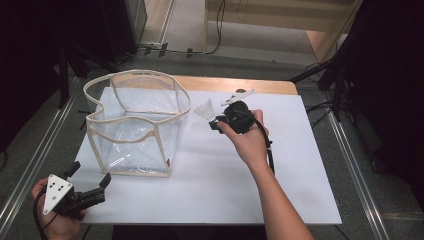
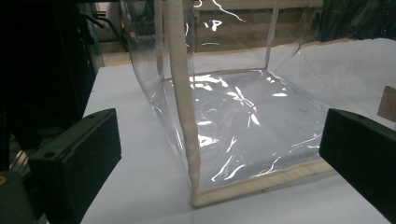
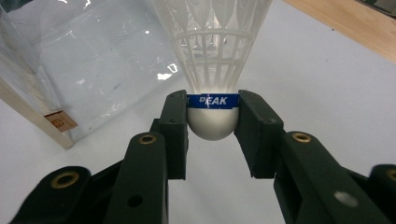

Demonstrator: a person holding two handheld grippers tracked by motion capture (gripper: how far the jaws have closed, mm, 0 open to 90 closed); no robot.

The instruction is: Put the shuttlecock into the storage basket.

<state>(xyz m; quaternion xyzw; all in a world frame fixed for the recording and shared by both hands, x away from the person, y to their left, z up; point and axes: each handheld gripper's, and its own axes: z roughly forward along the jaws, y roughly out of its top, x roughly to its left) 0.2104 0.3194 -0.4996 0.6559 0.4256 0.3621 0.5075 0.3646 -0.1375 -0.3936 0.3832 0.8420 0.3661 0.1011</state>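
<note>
the right claw (image 3: pixel 213 116) is clamped on the rounded white head of a shuttlecock (image 3: pixel 212 70), one jaw on each side at the blue band that reads "peak". in the high view the right hand (image 1: pixel 248 137) holds this claw (image 1: pixel 216 123) over the white table (image 1: pixel 300 165), a little toward one o'clock from its middle, with the shuttlecock (image 1: pixel 204 108) pointing toward the clear bag (image 1: pixel 137 125). the bag stands upright and open-topped at about ten o'clock on the table, its edges trimmed in beige. the left claw (image 1: pixel 90 177) sits near the table's seven o'clock corner in the left hand (image 1: pixel 55 215), its jaws wide apart with nothing between them, aimed at the bag's near corner seam (image 2: pixel 184 102).
</note>
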